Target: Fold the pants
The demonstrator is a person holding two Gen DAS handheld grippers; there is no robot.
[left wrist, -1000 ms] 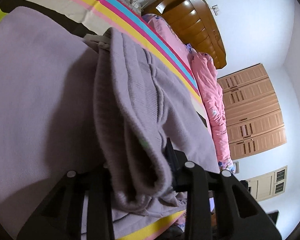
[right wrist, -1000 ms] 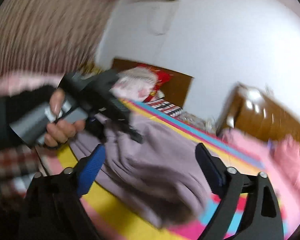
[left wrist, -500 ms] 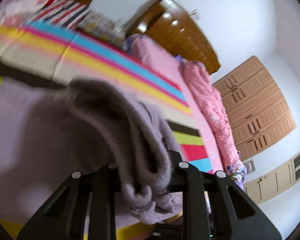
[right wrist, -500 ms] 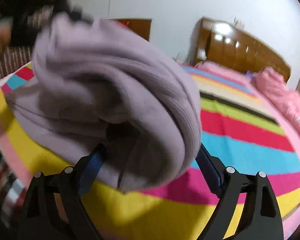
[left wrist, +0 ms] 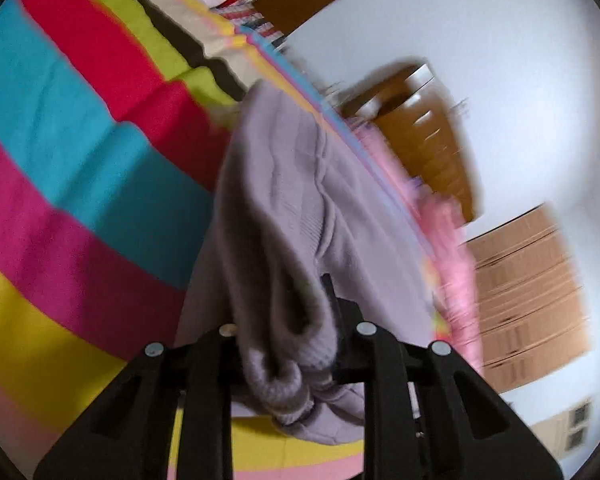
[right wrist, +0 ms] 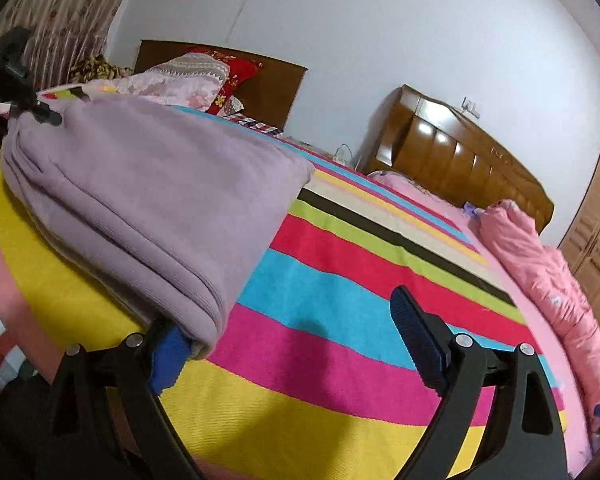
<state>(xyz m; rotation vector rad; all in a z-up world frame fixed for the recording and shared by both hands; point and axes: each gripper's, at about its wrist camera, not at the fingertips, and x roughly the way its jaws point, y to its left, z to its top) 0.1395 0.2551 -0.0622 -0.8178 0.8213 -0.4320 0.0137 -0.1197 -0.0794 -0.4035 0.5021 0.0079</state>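
The lilac knit pants [right wrist: 148, 200] lie folded in a thick stack on the striped bedspread [right wrist: 340, 320]. My left gripper [left wrist: 292, 344] is shut on a bunched edge of the pants [left wrist: 284, 248], which drape away from it over the bed. It also shows at the far left of the right wrist view [right wrist: 28, 112], at the far end of the stack. My right gripper [right wrist: 296, 344] is open; its left blue pad [right wrist: 168, 356] sits under the near corner of the stack, its right finger [right wrist: 420, 340] is free over the bedspread.
A pink quilt [right wrist: 548, 288] lies along the bed's right side. Wooden headboards [right wrist: 460, 152] and pillows [right wrist: 188, 76] stand at the back. A wooden wardrobe [left wrist: 532, 292] stands on the right. The bed's near edge is at the lower left [right wrist: 4, 320].
The left gripper swung the held pants over and down onto the bed. The pants that bulged between the right gripper's fingers now lie flat to its left.
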